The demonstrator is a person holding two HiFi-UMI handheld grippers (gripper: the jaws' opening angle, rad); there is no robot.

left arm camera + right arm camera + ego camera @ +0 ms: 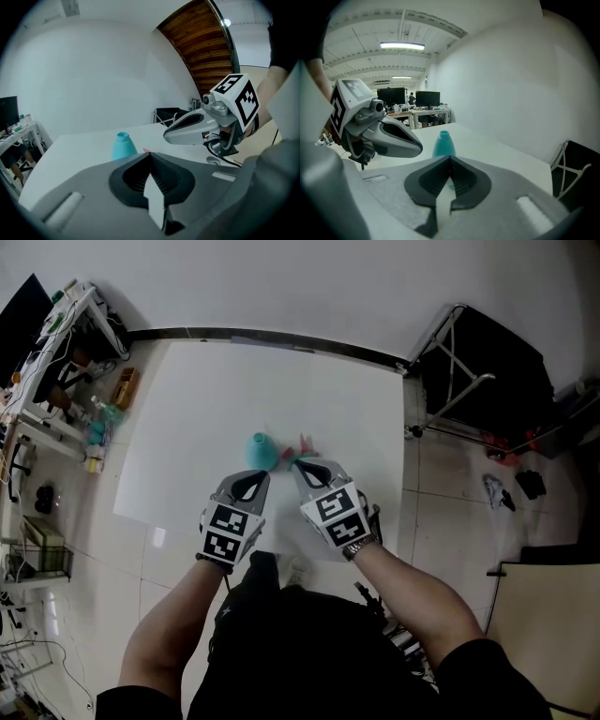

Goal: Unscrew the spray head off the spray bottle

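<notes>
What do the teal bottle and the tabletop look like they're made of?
Teal bottle: probably plastic, opaque and smooth with a soft sheen; the colour is even and the neck has a moulded taper. Tabletop: hard white board, perhaps laminate or a coated panel, matte; it looks flat and uniform, with no grain.

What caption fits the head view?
Left gripper and right gripper, both shut, near a teal bottle on the white table.

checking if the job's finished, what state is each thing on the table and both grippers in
bottle: upright on the table, neck open, nothing screwed on
spray head: off the bottle, on the table beside it
left gripper: shut, nothing between its jaws
right gripper: shut, nothing between its jaws
</notes>
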